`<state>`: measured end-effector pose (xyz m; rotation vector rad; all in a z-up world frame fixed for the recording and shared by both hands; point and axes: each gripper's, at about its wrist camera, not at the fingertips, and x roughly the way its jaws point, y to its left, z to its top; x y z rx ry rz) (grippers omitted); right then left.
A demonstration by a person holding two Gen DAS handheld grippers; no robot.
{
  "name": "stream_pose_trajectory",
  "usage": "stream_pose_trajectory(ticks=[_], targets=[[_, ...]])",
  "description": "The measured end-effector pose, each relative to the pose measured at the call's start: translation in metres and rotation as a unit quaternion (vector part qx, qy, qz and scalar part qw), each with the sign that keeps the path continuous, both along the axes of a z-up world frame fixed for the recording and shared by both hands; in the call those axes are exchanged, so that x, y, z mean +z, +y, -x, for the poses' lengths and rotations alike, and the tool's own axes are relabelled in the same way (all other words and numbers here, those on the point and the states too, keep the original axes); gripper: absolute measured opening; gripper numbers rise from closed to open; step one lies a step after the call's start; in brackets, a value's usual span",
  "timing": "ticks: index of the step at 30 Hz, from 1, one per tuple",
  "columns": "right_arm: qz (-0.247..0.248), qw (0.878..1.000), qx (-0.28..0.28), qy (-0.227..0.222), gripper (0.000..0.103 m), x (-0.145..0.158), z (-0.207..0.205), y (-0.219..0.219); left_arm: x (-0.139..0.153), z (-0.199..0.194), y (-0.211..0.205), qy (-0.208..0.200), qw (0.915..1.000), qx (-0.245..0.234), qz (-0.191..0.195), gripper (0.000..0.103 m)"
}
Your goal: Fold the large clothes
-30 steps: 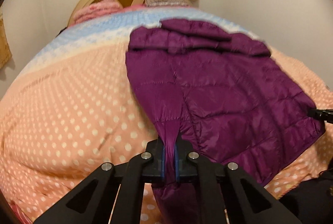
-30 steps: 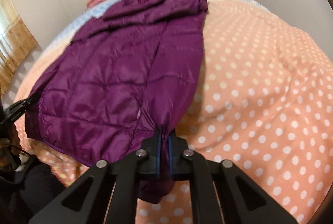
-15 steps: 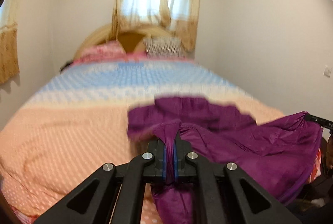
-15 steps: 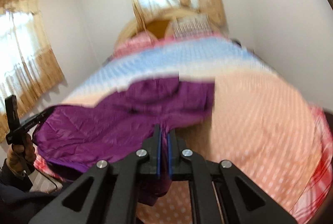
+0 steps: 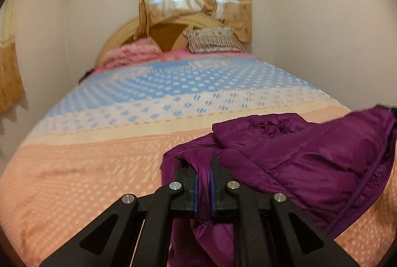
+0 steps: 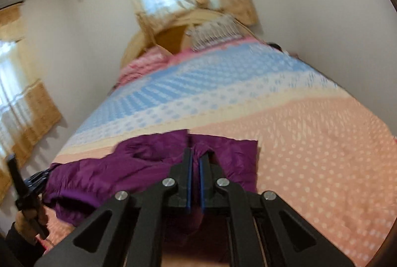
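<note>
Bed [image 5: 99,167] with polka-dot cover, peach near, blue toward the headboard [image 5: 129,29]. Purple puffer jacket [image 5: 310,163] bunched at the near edge, lifted between both tools. Left gripper [image 5: 205,182] pinches a jacket fold, jaws just eased slightly apart. Right gripper [image 6: 194,182] clamped on jacket fabric.

The purple jacket [image 5: 292,163] is smooth, slightly glossy quilted cloth. The bedspread [image 5: 99,167] looks like matt woven cloth, blurred. Lower centre, the left gripper [image 5: 204,182] is matt black plastic with shiny metal pins.
</note>
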<state>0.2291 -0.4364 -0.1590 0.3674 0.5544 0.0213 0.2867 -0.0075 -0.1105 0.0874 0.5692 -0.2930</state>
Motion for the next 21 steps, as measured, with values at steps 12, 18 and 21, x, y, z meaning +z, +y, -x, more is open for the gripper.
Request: stream_pose_trajectory(ticks=[12,18,21], targets=[[-0.02,0.998,-0.037,0.052,0.008,-0.033,-0.076,-0.027,-0.015,-0.061,-0.006,0.042,0.9945,0.047,0.083,0.041],[-0.017,0.997,-0.041,0.061,0.022,-0.042,-0.087,-0.029,-0.007,-0.038,0.021,-0.038,0.9894,0.105,0.093,0.098],[-0.014,0.996,-0.065,0.061,0.048,-0.038,-0.097,-0.033,-0.004,-0.04,0.023,-0.043,0.9892,0.121,0.071,0.099]])
